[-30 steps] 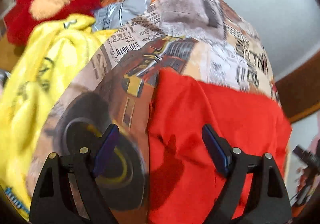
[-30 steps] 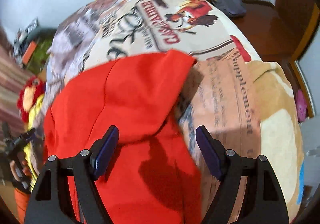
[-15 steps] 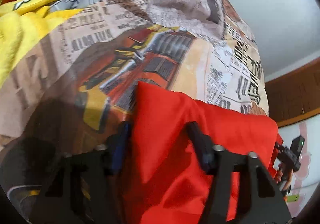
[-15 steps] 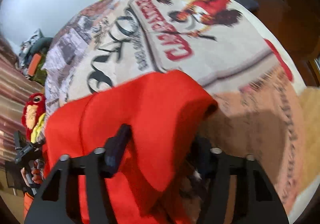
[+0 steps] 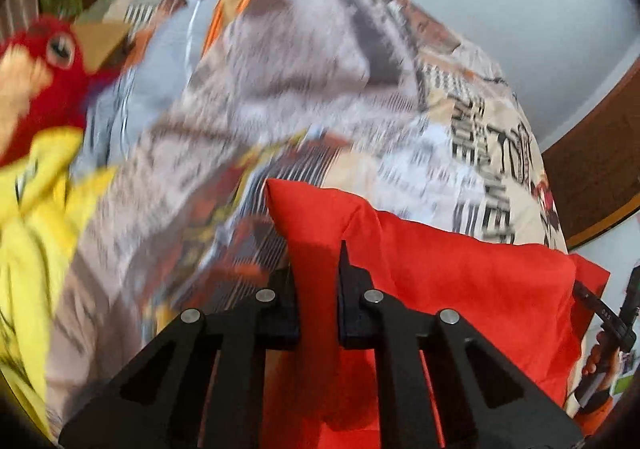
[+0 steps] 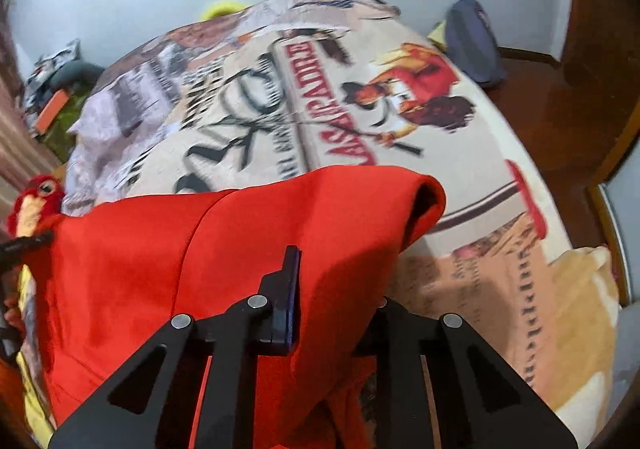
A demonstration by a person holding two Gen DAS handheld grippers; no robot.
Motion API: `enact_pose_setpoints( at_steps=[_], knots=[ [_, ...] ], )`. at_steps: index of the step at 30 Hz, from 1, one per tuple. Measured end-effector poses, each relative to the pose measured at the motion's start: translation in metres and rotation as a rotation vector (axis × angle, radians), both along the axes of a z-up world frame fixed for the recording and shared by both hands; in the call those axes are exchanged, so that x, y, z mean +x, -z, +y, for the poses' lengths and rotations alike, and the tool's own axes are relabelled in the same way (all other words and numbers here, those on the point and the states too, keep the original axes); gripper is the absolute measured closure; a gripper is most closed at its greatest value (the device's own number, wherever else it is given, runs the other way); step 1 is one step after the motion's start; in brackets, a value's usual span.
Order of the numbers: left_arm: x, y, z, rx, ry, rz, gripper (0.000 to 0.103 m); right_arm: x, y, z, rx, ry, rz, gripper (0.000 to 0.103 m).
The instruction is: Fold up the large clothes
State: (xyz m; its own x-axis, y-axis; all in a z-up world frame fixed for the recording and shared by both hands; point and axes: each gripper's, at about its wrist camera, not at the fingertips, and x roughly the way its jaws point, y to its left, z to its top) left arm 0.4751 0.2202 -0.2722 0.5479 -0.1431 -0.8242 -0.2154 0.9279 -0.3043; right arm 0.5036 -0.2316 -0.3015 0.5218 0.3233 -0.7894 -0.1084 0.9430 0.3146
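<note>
Both the left gripper (image 5: 318, 285) and the right gripper (image 6: 332, 289) are clamped on an edge of the red garment (image 6: 248, 241), raised off the printed bedspread (image 6: 320, 89) mid-fold. Next, probably, carry that edge across evenly. The cloth's lower part is hidden, and blur hides its shape.

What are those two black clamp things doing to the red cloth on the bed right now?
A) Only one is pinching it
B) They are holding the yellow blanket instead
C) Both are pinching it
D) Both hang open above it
C: the left hand-held gripper has its jaws closed on a fold of the red garment, and the right hand-held gripper likewise has red fabric clamped between its fingers.
</note>
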Motion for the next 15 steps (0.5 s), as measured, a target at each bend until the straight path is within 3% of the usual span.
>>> enact_pose_setpoints(
  at_steps=[3,8,10,15],
  knots=[
    [0.017,0.003,-0.006,0.034,0.004,0.003,0.091,0.011,0.005,-0.005,-0.006,0.032,0.017,0.089],
    [0.027,0.047,-0.015,0.153,-0.005,0.121,0.089,0.01,0.008,0.003,-0.083,0.011,0.002,0.087],
    [0.022,0.057,-0.013,0.186,-0.016,0.141,0.076,0.006,0.005,0.005,-0.124,0.003,-0.014,0.086],
    [0.001,0.047,-0.011,0.225,-0.017,0.139,0.073,-0.006,-0.009,0.0,-0.171,0.016,-0.008,0.083]
  ],
)
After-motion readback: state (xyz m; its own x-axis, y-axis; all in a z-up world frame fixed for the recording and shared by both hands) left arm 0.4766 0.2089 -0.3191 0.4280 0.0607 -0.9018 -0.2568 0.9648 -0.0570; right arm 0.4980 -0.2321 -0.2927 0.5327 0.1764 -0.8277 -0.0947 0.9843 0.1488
